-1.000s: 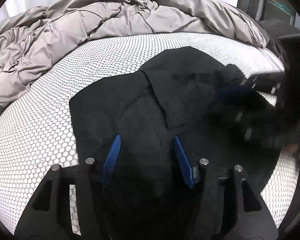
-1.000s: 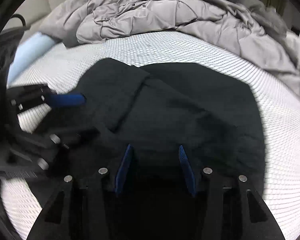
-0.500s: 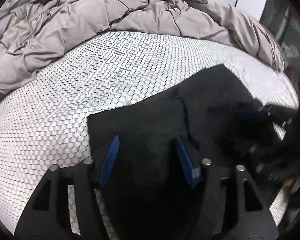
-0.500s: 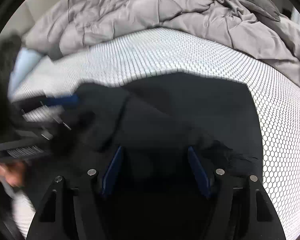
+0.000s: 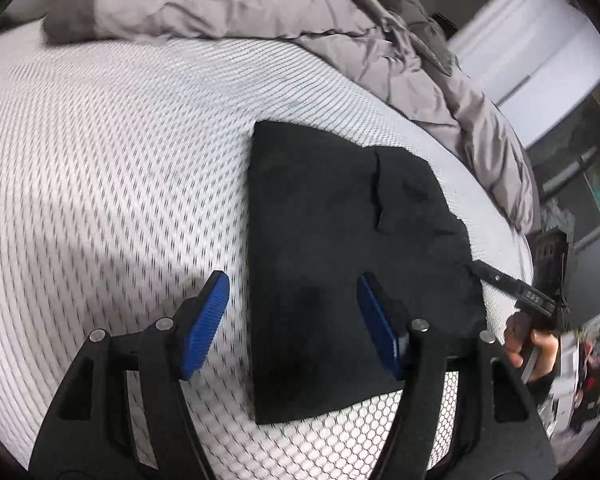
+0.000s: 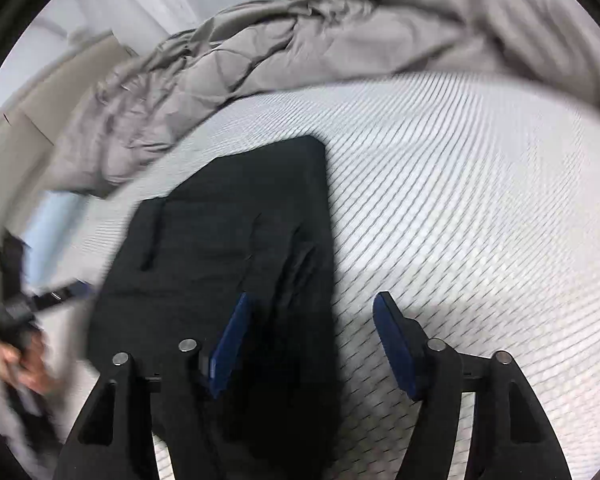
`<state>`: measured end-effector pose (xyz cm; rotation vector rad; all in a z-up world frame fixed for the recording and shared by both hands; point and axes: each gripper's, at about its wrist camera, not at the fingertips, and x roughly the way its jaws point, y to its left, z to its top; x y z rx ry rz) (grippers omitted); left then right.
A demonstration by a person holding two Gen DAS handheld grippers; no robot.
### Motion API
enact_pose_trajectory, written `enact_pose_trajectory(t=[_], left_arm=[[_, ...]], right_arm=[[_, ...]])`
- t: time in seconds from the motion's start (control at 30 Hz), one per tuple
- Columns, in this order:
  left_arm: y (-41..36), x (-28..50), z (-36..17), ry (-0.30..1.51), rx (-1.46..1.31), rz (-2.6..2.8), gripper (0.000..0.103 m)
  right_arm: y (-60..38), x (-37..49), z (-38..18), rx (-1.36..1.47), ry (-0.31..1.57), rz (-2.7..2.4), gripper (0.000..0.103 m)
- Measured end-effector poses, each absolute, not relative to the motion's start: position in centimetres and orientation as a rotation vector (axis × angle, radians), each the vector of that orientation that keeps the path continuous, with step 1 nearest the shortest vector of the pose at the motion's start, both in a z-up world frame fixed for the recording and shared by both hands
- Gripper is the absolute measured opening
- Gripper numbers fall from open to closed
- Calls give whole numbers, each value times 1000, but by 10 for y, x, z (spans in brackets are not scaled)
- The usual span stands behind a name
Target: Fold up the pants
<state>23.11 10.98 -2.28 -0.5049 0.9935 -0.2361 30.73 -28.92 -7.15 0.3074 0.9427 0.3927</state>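
Note:
The black pants (image 5: 340,240) lie folded into a flat rectangle on the white honeycomb mattress (image 5: 100,160). My left gripper (image 5: 292,312) hovers open over the pants' left edge, its blue pads clear of the cloth. In the right wrist view, the pants (image 6: 228,240) fill the lower left. My right gripper (image 6: 312,336) straddles their right edge; its jaws are opening and press on nothing. Each gripper also shows in the other view: the right gripper (image 5: 512,292) at the far right, the left gripper (image 6: 60,292) blurred at the far left, both hand-held.
A crumpled grey duvet (image 5: 300,12) is heaped along the back of the bed, also seen as the duvet (image 6: 300,40). A pale blue pillow (image 6: 56,216) lies at the left. Bare mattress (image 6: 460,200) spreads right of the pants. Room furniture (image 5: 572,168) stands beyond the bed's right edge.
Both grippers swung outward from the pants' middle to opposite side edges and rolled. Their jaws widened, and the cloth once between the pads now lies flat.

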Motion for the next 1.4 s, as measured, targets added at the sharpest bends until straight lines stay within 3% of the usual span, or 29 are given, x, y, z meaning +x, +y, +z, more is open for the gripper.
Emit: enact_pose_trajectory(t=[0.13, 0.2, 0.27, 0.3, 0.33, 0.4, 0.47, 0.5, 0.6, 0.87, 0.93, 1.03, 1.1, 1.17, 1.27, 1.3, 1.4], left_arm=[[102, 232, -54, 1034, -579, -237, 60], [97, 237, -54, 1017, -568, -268, 39], [94, 241, -52, 1012, -568, -271, 35], [93, 244, -50, 1001, -562, -266, 29], [91, 247, -45, 987, -543, -257, 27], [92, 250, -38, 960, -513, -219, 25], [98, 253, -38, 957, -510, -181, 25], [98, 254, -41, 962, -504, -180, 27], [95, 252, -44, 958, -453, -170, 34], [92, 202, -27, 915, -322, -100, 37], [88, 186, -17, 877, -262, -76, 37], [83, 151, -3, 791, -223, -35, 51], [80, 129, 7, 733, -233, -14, 71], [70, 117, 19, 676, -210, -22, 83], [52, 103, 31, 602, -117, -10, 93], [47, 99, 31, 591, -100, -4, 101], [33, 89, 31, 570, -87, 3, 102]], right_arm=[[-290, 311, -87, 392, 991, 481, 76], [-283, 313, -91, 377, 976, 484, 76], [-265, 321, -94, 348, 962, 465, 67], [-257, 322, -93, 333, 957, 452, 49], [-250, 326, -90, 321, 935, 436, 39], [-233, 324, -75, 270, 864, 431, 32], [-222, 327, -69, 235, 822, 435, 31], [-219, 331, -72, 220, 842, 411, 33], [-221, 336, -85, 144, 890, 343, 67], [-247, 279, -83, 76, 869, 311, 71], [-250, 267, -79, 55, 845, 285, 78], [-257, 248, -72, 32, 796, 233, 88], [-262, 231, -62, 25, 741, 247, 92], [-266, 207, -52, 32, 649, 279, 103], [-264, 179, -44, 37, 555, 331, 103], [-263, 168, -42, 34, 521, 339, 103], [-262, 145, -39, 35, 454, 357, 103]])
